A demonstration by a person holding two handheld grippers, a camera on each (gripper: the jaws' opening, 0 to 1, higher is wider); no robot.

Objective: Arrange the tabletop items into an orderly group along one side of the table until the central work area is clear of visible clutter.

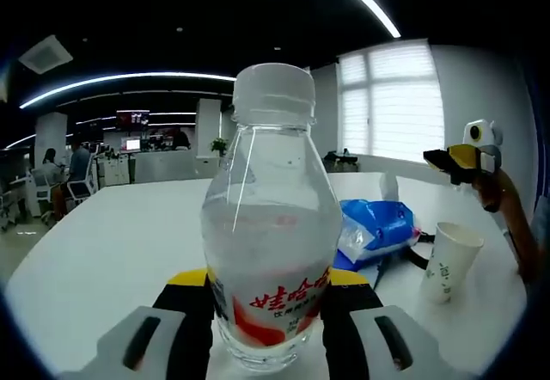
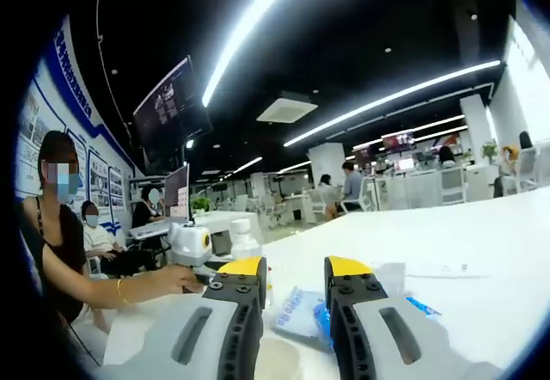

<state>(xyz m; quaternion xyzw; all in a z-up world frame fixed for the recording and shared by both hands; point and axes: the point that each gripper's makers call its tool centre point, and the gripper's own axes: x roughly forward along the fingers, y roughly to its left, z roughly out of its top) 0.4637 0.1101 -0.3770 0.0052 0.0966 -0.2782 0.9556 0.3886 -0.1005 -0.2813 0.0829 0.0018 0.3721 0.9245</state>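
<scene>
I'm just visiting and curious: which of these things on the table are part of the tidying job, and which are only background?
Part of the job:
water bottle, between the left hand-held gripper's jaws
blue packet
paper cup
white table
right hand-held gripper, open

Just background:
office desks and chairs
window with blinds
wall screen

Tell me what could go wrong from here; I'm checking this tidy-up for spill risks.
1. The left gripper holds the bottle low, near its base. Being tall and part full, it may tip or slip when moved.
2. The paper cup stands close to the blue packet; sliding either could knock the cup over.
3. The right gripper hangs open just above the cup's rim and could bump it.
</scene>
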